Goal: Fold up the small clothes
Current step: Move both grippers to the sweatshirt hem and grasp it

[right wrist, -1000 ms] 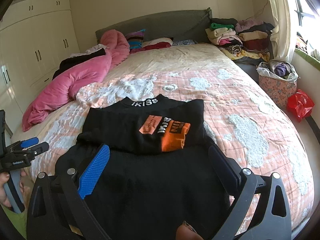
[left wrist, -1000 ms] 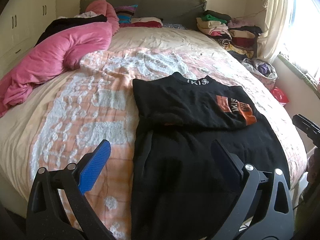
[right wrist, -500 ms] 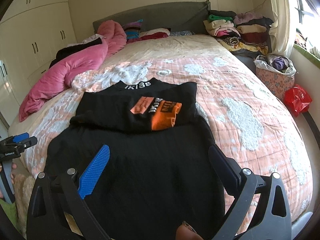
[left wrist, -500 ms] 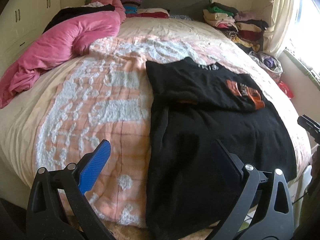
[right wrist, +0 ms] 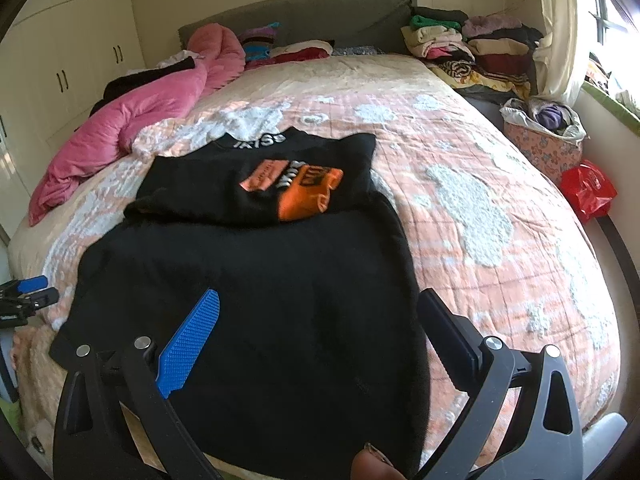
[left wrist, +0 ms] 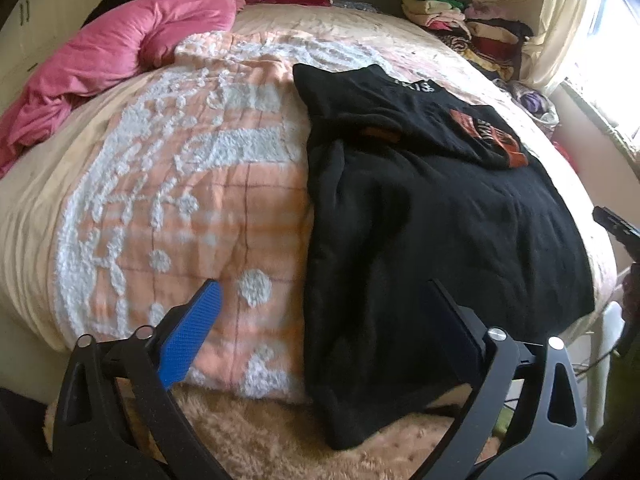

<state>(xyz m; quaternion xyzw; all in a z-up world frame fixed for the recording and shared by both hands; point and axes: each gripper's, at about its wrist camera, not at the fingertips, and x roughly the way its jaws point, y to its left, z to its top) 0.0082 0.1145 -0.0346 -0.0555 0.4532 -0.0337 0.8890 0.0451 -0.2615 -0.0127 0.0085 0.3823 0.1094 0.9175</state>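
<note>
Your black sweatshirt (right wrist: 256, 280) lies flat on the peach quilt (left wrist: 200, 200), its top part already folded down so the orange print faces up, and its hem hangs over the bed's near edge. Your left gripper (left wrist: 316, 320) hovers over the sweatshirt's left hem corner; its jaws stand wide, have just been closing a little, and hold nothing. Your right gripper (right wrist: 316, 324) hovers over the right hem side, jaws wide apart and empty. Watch the hem: I judge that a pinch could catch only the top layer, or drag the quilt along with it. Unequal lifts would skew the fold and could shift the folded part.
</note>
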